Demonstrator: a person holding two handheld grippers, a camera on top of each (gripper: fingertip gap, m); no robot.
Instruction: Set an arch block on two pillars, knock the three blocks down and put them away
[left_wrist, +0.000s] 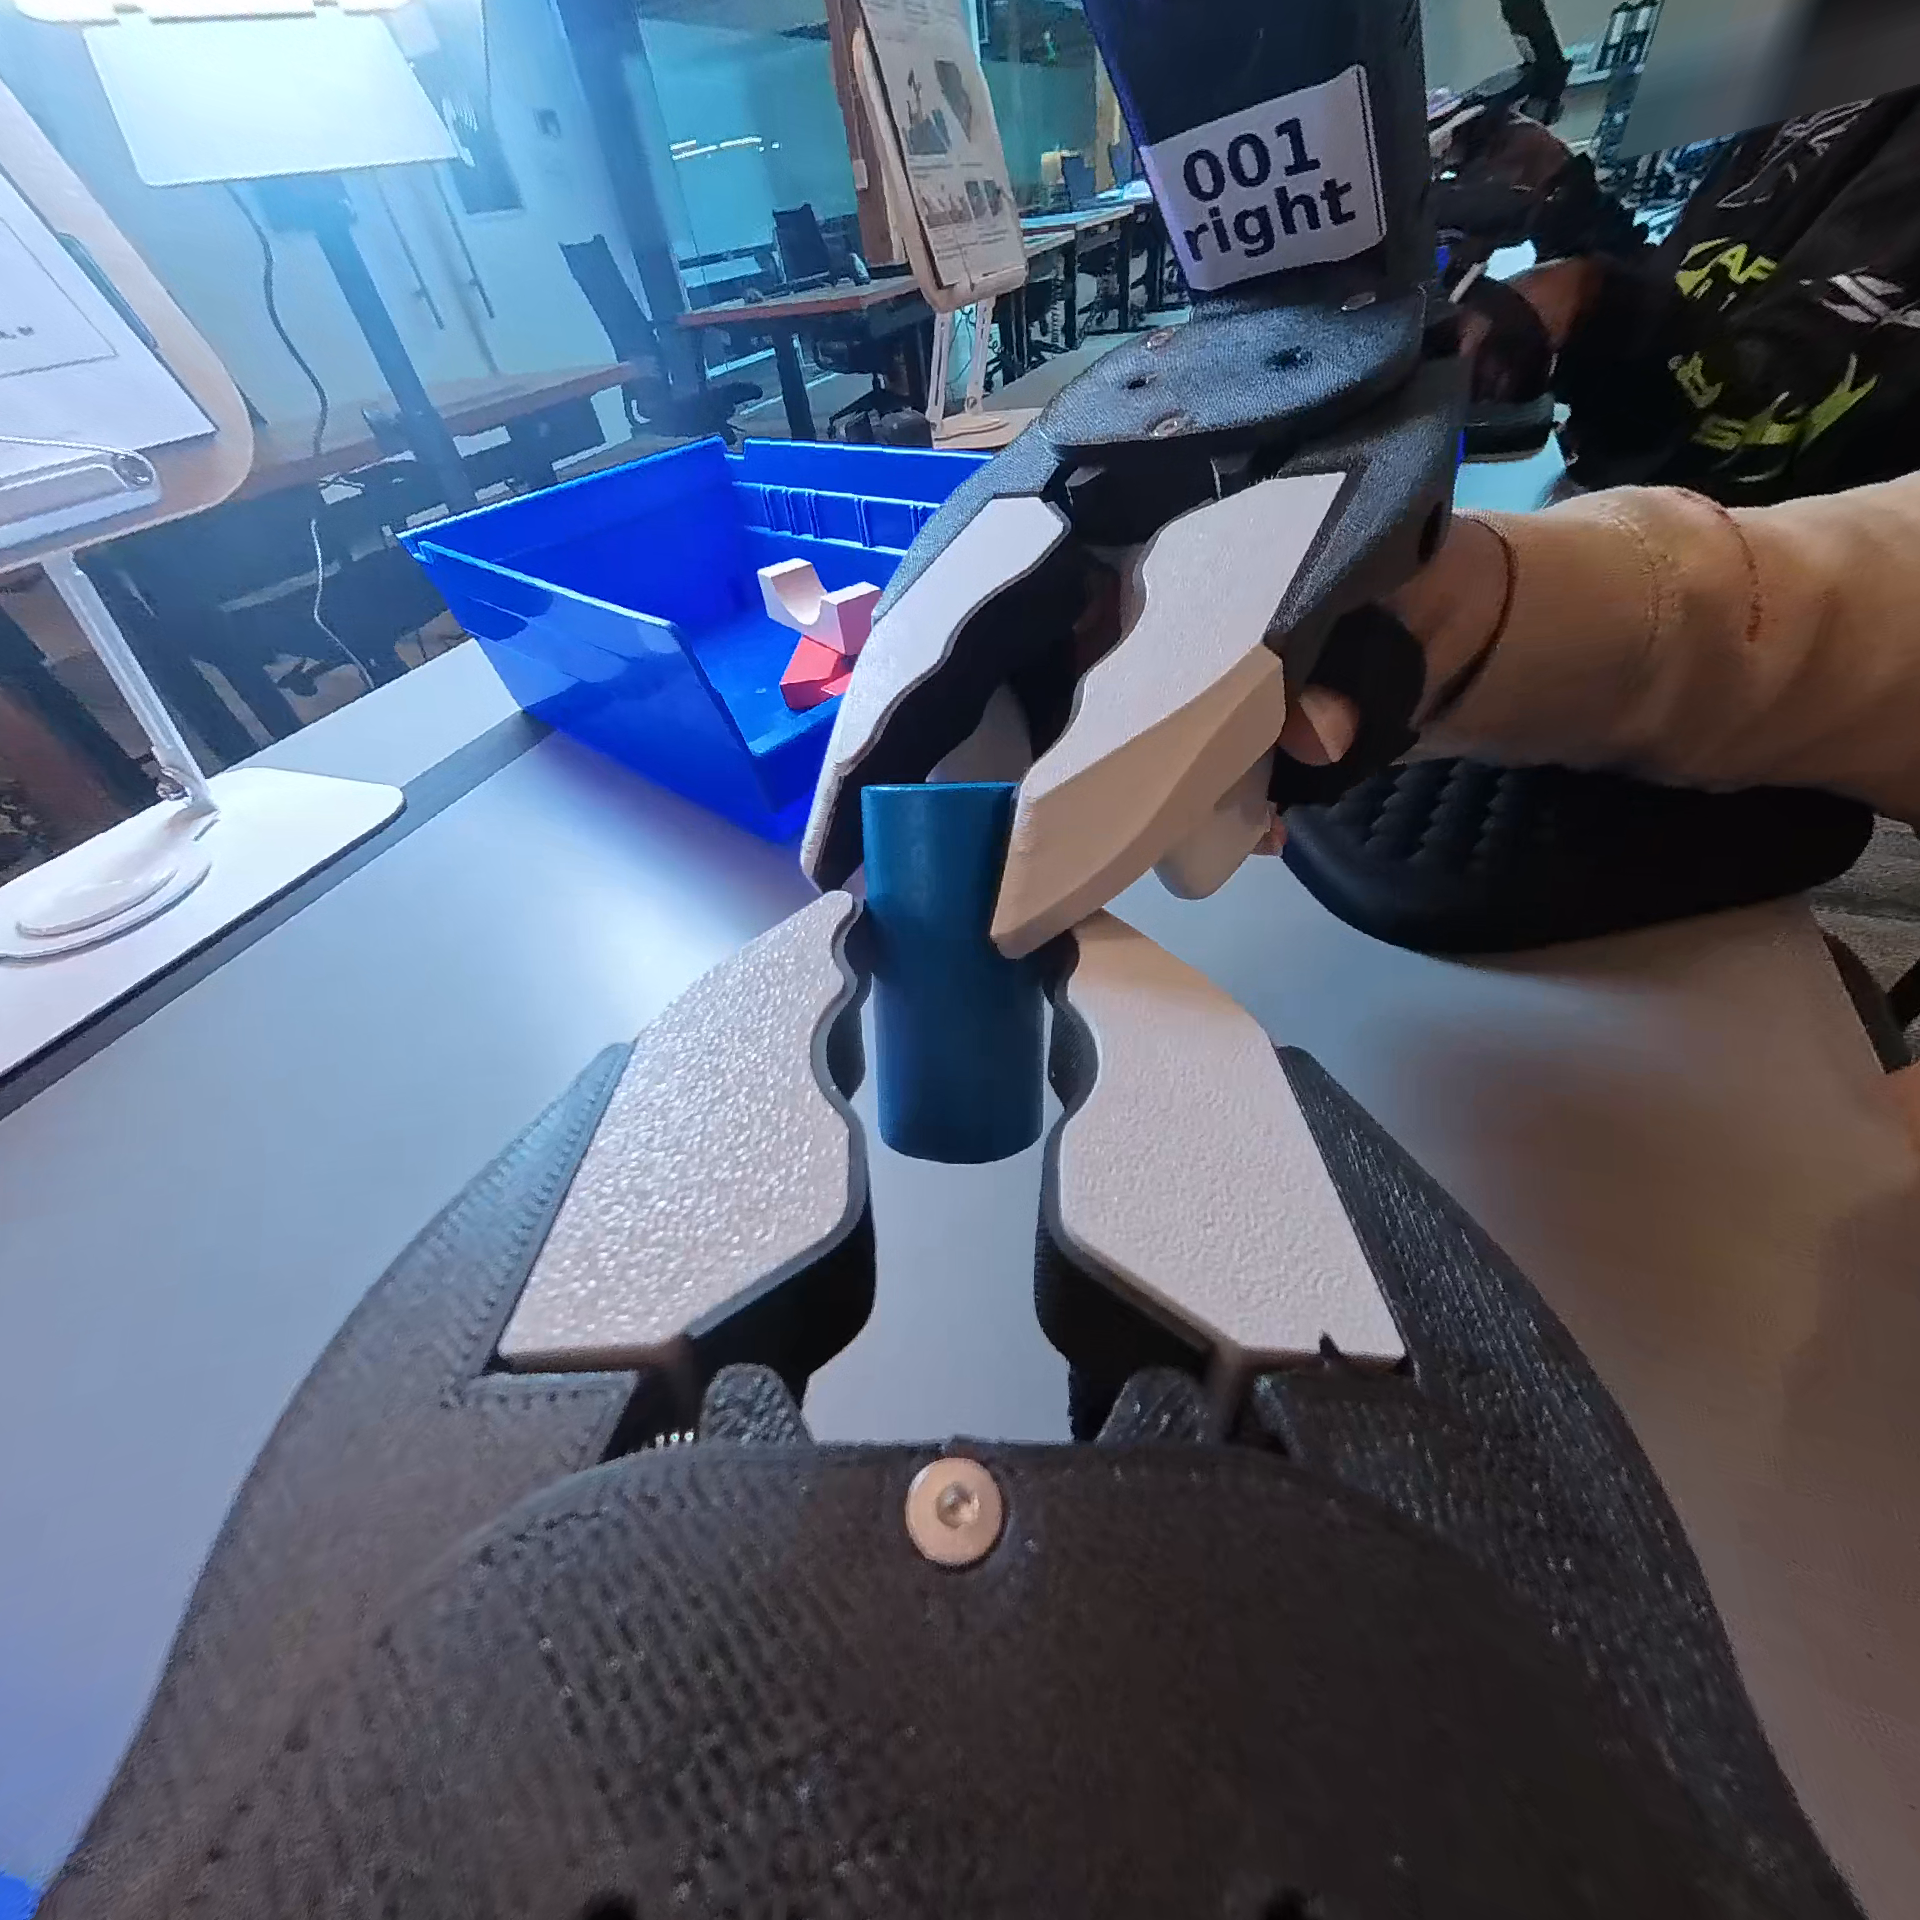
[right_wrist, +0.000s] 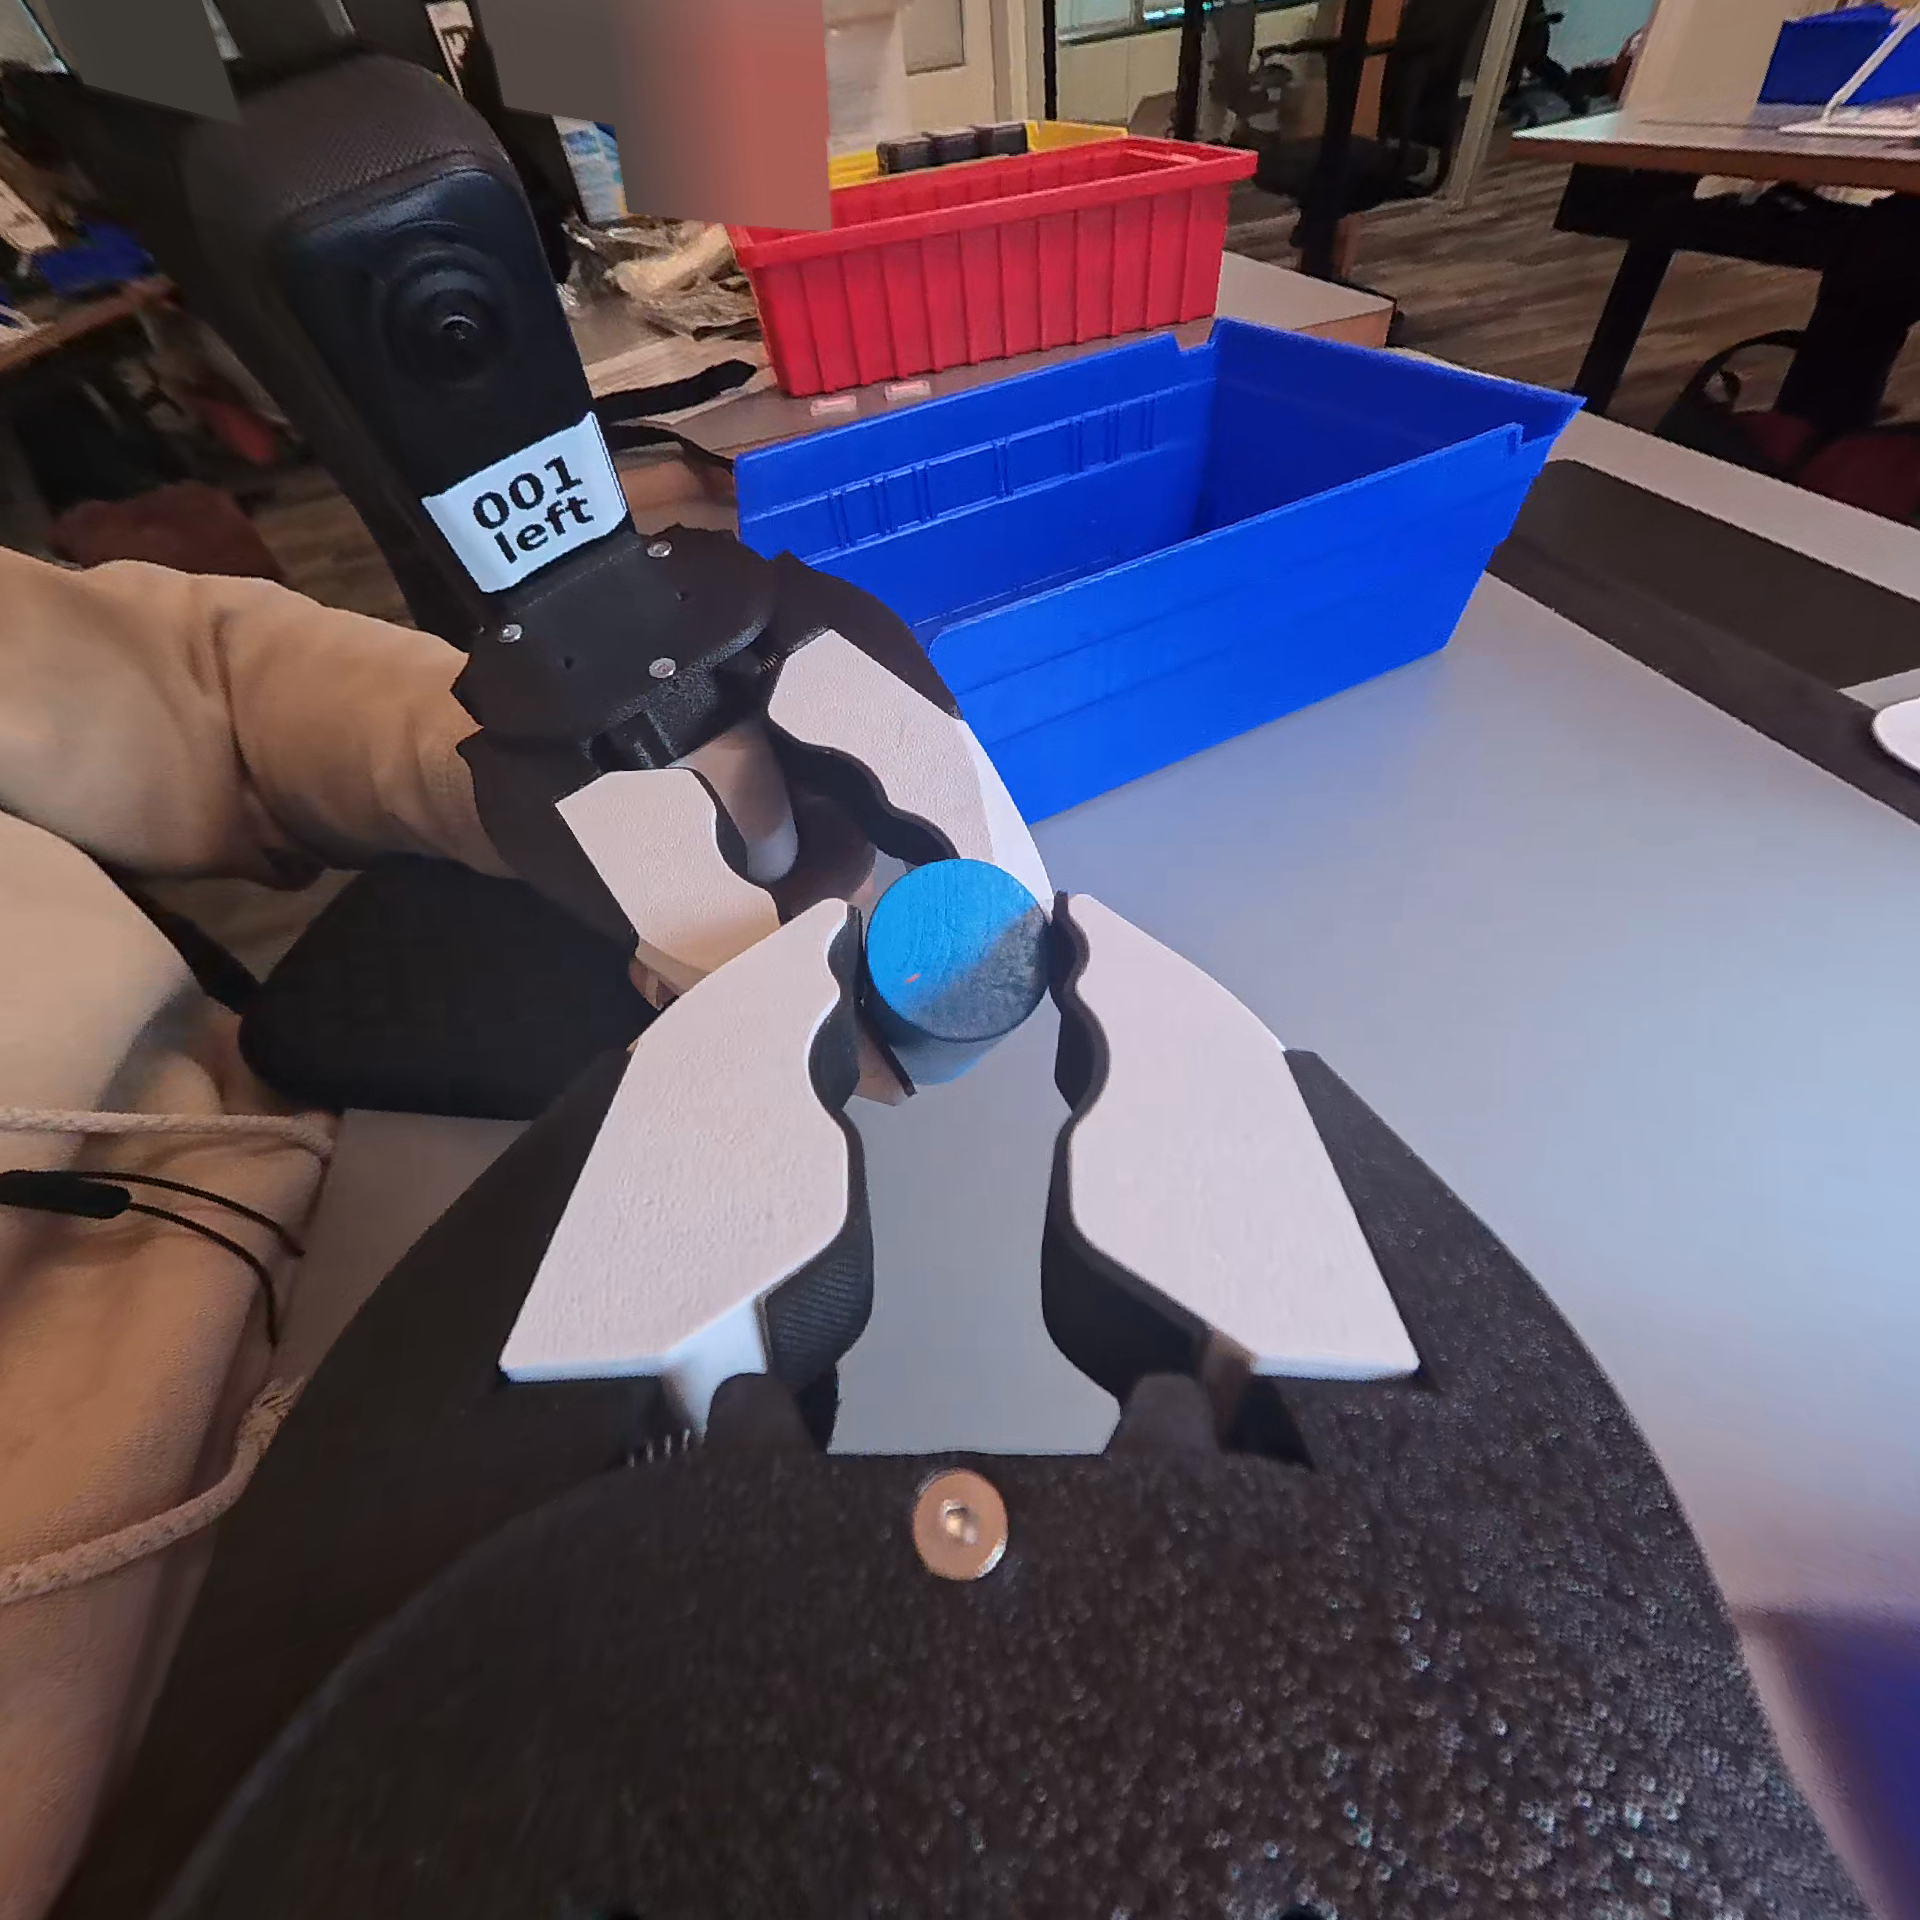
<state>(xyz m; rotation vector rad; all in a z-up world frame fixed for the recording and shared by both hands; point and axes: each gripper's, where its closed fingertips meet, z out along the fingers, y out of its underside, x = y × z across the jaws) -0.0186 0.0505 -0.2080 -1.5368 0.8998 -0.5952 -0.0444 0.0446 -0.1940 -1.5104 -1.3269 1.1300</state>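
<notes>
A blue cylinder block (left_wrist: 951, 977) is seen standing upright on the grey surface (left_wrist: 312, 1039), just in front of the blue bin (left_wrist: 582, 623). The block is flanked by the left gripper (left_wrist: 951, 971) around its middle; the jaws are narrowly parted and pressed against its sides. The right gripper (left_wrist: 914, 894) is brought down from above at a tilt, and its jaws are closed on the block's upper end. From the right wrist view, the flat top of the cylinder (right_wrist: 956, 961) is seen pinched between the right gripper (right_wrist: 956, 945) tips, with the left gripper (right_wrist: 894, 904) just behind it. Inside the bin, a pale arch block (left_wrist: 816, 608) is seen resting on a red block (left_wrist: 816, 675). A red bin (right_wrist: 987, 270) is observed behind the blue bin (right_wrist: 1143, 582).
</notes>
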